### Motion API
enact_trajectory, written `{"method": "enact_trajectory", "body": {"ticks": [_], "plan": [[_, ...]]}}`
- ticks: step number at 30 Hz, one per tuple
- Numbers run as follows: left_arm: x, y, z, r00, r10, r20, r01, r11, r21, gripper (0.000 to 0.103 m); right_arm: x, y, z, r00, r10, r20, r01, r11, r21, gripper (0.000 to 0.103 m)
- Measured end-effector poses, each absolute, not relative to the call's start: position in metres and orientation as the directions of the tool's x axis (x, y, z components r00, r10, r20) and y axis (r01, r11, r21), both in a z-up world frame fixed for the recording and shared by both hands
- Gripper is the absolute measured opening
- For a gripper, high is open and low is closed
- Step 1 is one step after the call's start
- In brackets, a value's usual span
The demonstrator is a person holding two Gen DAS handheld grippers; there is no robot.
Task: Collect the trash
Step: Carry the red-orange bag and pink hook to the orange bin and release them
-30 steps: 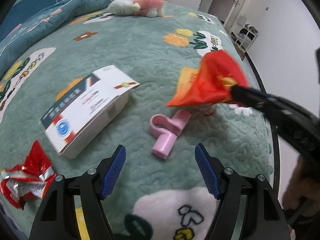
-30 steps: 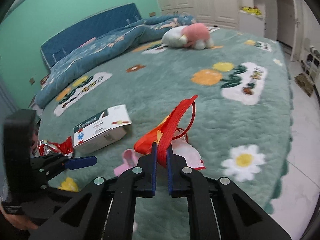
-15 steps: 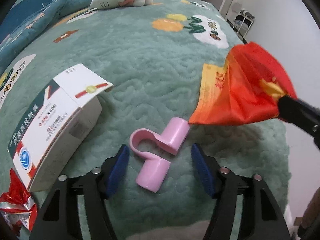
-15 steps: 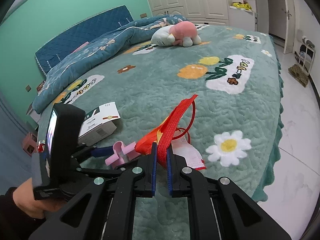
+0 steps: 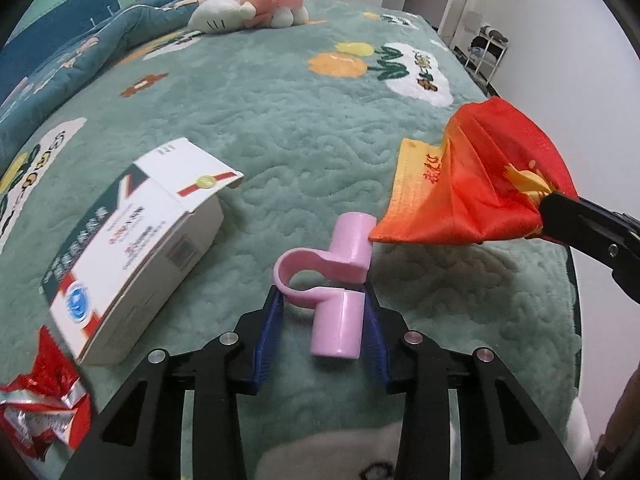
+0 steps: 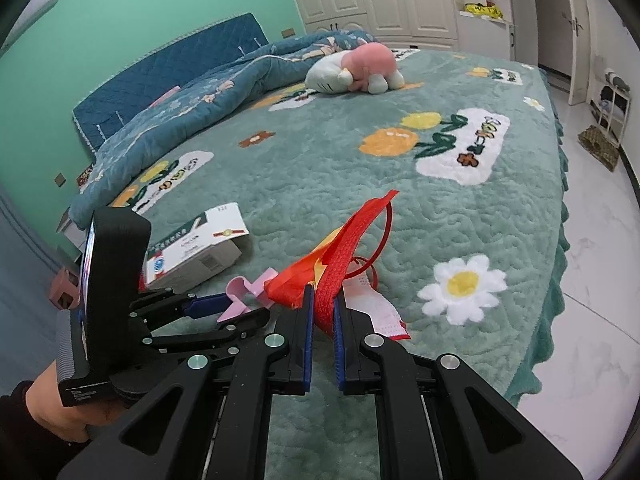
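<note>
My left gripper [image 5: 323, 312] is shut on a pink plastic clip [image 5: 329, 276] that lies on the green bed cover [image 5: 260, 92]; the clip also shows in the right wrist view [image 6: 242, 294]. My right gripper [image 6: 322, 312] is shut on a red and orange cloth bag [image 6: 340, 256], held above the cover just right of the clip; the bag also shows in the left wrist view [image 5: 476, 188]. A white medicine box [image 5: 132, 240] lies left of the clip. A crumpled red foil wrapper [image 5: 40, 404] lies at the lower left. A white and red face mask [image 6: 376, 312] lies under the bag.
A pink and white plush toy [image 5: 248, 4] lies at the far side of the bed. A blue quilt [image 6: 200, 100] is bunched along the far left. The bed's edge [image 6: 556, 240] drops to a white tiled floor on the right.
My left gripper moved forward over the pink clip and closed its fingers on it. My right gripper kept hold of the red bag, staying just right of the clip.
</note>
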State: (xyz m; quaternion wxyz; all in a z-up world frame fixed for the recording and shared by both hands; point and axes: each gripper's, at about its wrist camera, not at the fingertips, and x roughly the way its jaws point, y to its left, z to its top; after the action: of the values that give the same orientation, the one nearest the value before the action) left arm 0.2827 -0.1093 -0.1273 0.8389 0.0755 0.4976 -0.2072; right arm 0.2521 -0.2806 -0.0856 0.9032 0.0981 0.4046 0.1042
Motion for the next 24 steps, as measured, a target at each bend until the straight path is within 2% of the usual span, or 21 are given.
{"method": "enact_trajectory", "body": {"ticks": [11, 18, 24], "plan": [[0.236, -0.09, -0.074, 0.5, -0.269, -0.823, 0.399, 0.915, -0.056, 0.04, 0.205, -0.273, -0.038, 0.698, 0.286, -0.656, -0.149, 0.955, 0.257, 0.009], [0.176, -0.086, -0.029, 0.565, -0.284, -0.775, 0.407, 0.913, -0.037, 0.04, 0.145, -0.269, -0.006, 0.726, 0.29, -0.623, -0.168, 0.954, 0.248, 0.009], [0.134, -0.09, -0.011, 0.582, -0.315, -0.75, 0.437, 0.899, -0.038, 0.041, 0.083, -0.274, 0.01, 0.749, 0.279, -0.6, -0.158, 0.956, 0.248, 0.009]]}}
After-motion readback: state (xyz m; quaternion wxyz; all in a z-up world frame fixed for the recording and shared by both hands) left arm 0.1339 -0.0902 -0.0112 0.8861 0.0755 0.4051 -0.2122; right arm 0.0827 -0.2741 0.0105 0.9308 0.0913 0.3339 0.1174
